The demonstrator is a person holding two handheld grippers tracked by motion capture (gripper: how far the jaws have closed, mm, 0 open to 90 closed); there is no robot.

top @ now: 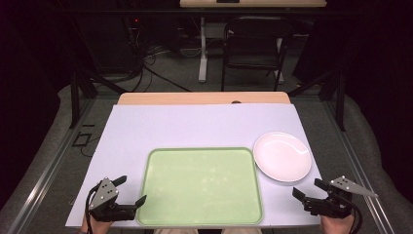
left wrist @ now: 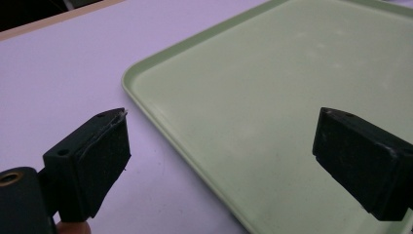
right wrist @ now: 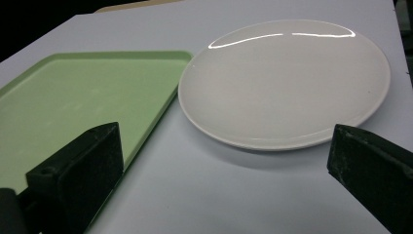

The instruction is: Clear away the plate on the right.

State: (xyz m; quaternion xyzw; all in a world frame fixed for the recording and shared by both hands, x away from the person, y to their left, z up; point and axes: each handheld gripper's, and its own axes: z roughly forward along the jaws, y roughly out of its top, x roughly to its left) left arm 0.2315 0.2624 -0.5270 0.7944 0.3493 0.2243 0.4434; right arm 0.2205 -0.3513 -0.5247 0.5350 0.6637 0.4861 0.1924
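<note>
Behind the table the room is dark, with a black chair (top: 253, 44) and cables on the floor at the top of the high view. A pale sheet (top: 195, 124) covers the table.

On the sheet lies a green tray (top: 202, 185), low in the middle of the high view. It is flat and bare. Its long side runs from left to right across the picture. Just beside its upper right corner sits a round white plate (top: 282, 156). In the right gripper view the plate (right wrist: 285, 83) lies flat, its rim very close to the tray (right wrist: 73, 102) corner; I cannot tell if they touch.

At the lower left of the high view a hand holds the left gripper (top: 132, 191). Its jaws are spread wide and hold nothing. In the left gripper view one jaw hangs over the sheet (left wrist: 63, 73) and the other over the tray (left wrist: 253, 97), with the tray's edge between them.

At the lower right the right gripper (top: 308, 189) is wide open too, with nothing in it. It points up and left at the plate, close to the plate's near rim. Nothing lies between them.
</note>
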